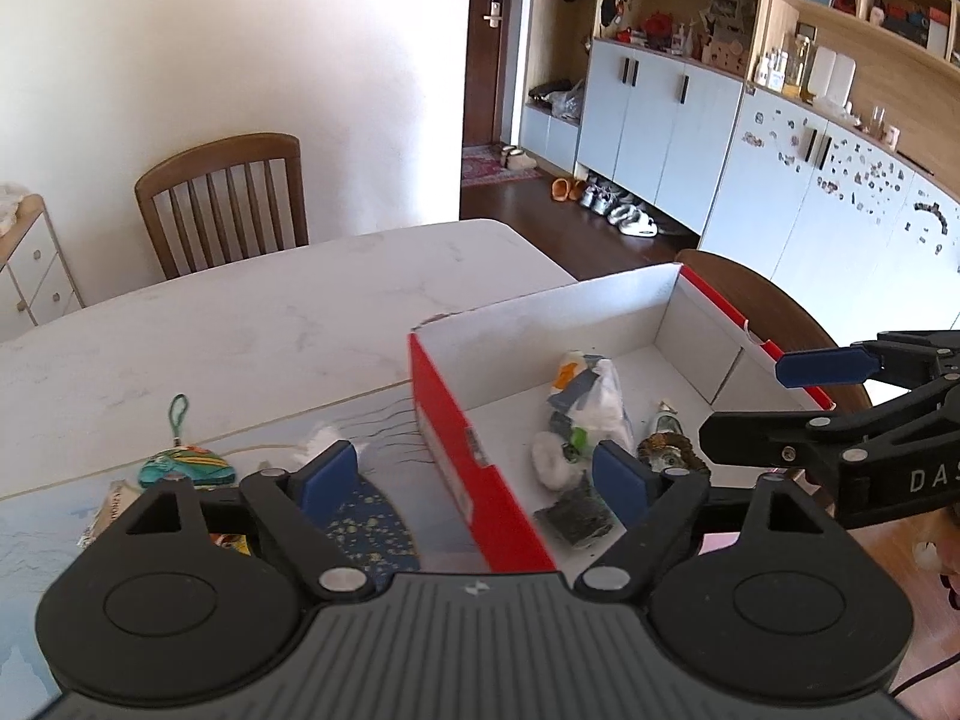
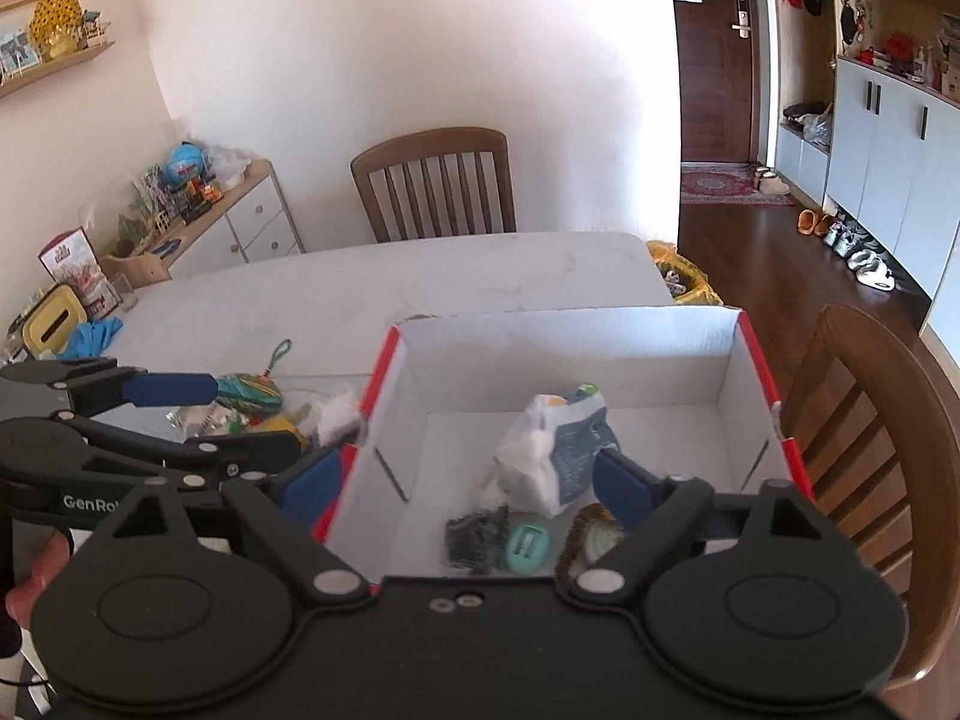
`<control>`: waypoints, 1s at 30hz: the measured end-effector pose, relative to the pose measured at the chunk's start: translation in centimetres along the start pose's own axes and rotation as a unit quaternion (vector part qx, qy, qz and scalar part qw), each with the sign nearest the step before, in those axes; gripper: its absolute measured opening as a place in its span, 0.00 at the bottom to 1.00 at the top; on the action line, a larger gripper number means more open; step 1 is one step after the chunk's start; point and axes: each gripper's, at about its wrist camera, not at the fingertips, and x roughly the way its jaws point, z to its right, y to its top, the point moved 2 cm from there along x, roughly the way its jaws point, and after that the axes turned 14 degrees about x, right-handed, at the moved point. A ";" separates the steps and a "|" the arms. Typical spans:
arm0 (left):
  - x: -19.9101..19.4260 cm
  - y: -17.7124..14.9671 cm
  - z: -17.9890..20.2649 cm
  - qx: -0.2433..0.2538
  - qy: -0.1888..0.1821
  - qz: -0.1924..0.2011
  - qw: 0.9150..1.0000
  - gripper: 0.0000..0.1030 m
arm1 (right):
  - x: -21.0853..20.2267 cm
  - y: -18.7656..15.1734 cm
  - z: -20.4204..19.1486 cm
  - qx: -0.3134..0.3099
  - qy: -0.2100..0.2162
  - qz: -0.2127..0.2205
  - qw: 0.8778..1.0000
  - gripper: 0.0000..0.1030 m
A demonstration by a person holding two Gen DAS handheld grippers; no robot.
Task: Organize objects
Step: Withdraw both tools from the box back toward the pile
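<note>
Left wrist view. My left gripper stands wide open with nothing between the pads; it straddles the near red wall of the box. Contents of the box, on its white floor: a white-and-blue packet, a dark scrap, a brown-rimmed round item. Still loose on the table, left of the box: a teal pouch with a green loop, a white wad, a printed wrapper only partly in view. My right gripper shows at the right edge over the box's far corner, open and empty.

Right wrist view. My right gripper is spread wide and holds nothing; below it in the box lie the packet, the dark scrap and a small teal oval. My left gripper hangs over the loose heap beside the box.

Step in hand, as I judge it: fetching the next loose piece. Best practice: bring the left gripper straight down on the teal pouch by its body, not its loop, keep clear of the box wall, close firmly before lifting, and hold the right gripper away from the box opening.
</note>
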 end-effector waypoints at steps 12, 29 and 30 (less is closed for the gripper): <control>-2.2 -2.5 -4.8 -0.015 -0.004 0.016 1.000 0.98 | 0.6 -1.4 -5.7 -0.001 0.001 0.011 1.000 0.94; -2.2 -10.6 -15.3 -0.056 0.048 0.001 0.997 1.00 | 5.1 -4.0 -13.2 -0.024 -0.006 -0.016 1.000 0.95; -2.1 -10.9 -15.8 -0.058 0.051 0.000 0.997 1.00 | 5.4 -4.1 -13.6 -0.025 -0.007 -0.018 1.000 0.95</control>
